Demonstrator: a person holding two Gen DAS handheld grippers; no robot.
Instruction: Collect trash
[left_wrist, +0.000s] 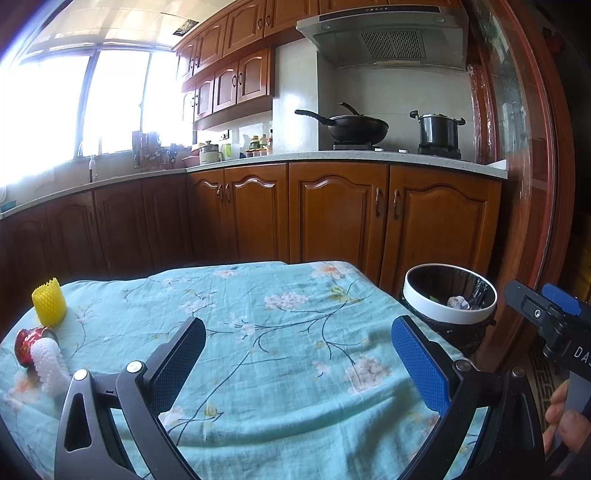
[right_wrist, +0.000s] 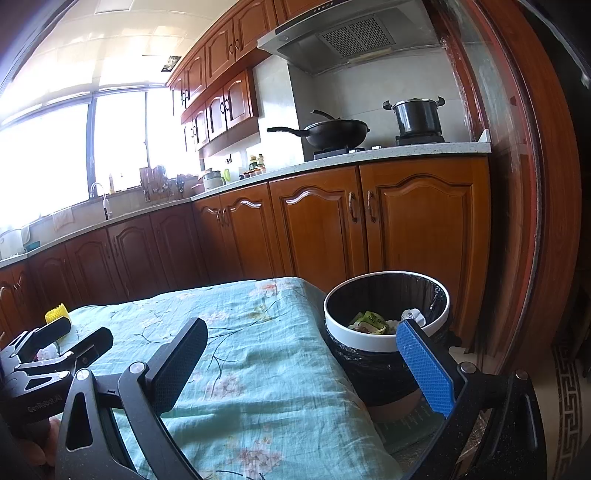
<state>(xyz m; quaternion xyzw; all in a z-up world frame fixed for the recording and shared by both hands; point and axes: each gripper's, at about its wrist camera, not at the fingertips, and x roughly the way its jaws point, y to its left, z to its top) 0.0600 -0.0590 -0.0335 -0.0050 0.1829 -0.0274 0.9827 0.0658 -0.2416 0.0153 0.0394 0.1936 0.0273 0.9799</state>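
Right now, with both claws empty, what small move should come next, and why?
Probably swing the left claw left toward the white foam net beside the red wrapper. Both claws are open, and those pieces plus the yellow foam net remain outside the bin.

Sunlit kitchen window (left_wrist: 55, 110), wooden cabinets (left_wrist: 332, 210)

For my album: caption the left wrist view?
Open left gripper over floral tablecloth, foam nets left, bin right.
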